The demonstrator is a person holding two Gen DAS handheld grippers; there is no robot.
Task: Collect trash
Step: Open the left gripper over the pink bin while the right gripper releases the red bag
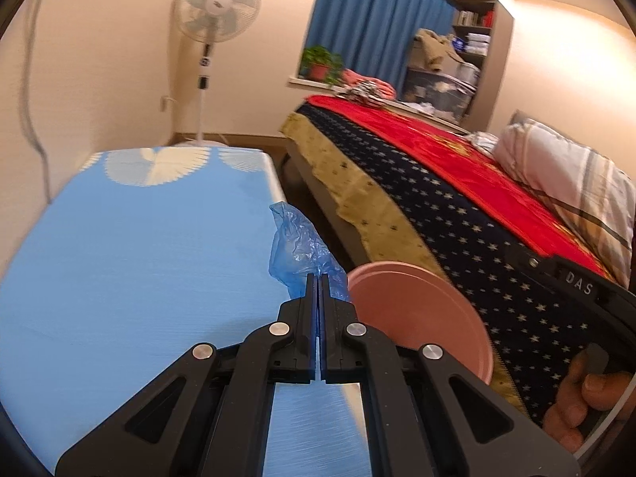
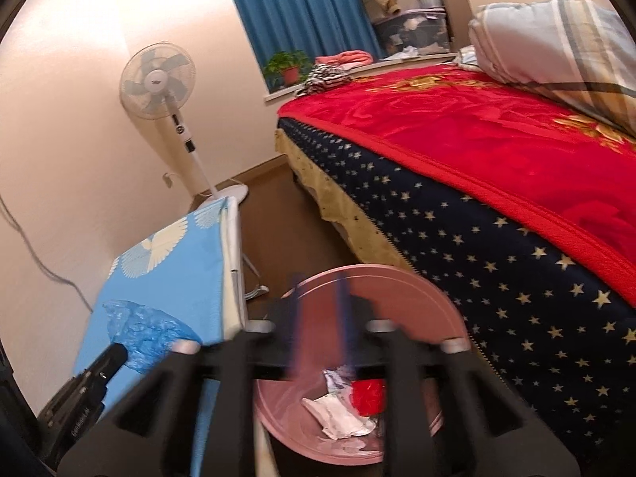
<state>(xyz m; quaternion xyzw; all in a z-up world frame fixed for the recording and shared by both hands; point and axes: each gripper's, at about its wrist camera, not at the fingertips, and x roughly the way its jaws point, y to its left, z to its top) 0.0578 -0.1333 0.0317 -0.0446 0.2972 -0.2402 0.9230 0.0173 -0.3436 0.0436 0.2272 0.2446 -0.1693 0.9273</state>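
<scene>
Left gripper [image 1: 318, 278]: jaws closed on blue plastic bag [image 1: 296, 246]
Bag: over edge of blue table [image 1: 139, 258]
Pink bin [image 1: 417, 314]: just right of gripper, beside bed [image 1: 457, 183]

Your black left tool [image 1: 318, 278] grips crumpled blue plastic [image 1: 296, 244]; right of it, a pink round bin [image 1: 417, 310] and a navy star-patterned bedcover [image 1: 457, 234].

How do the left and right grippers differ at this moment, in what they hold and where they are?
The left gripper is shut on the blue plastic bag above the blue table; the right gripper is open and holds nothing. The left one is sharp in its view, the right one blurred, over the pink bin. Both are black with two fingers.
</scene>
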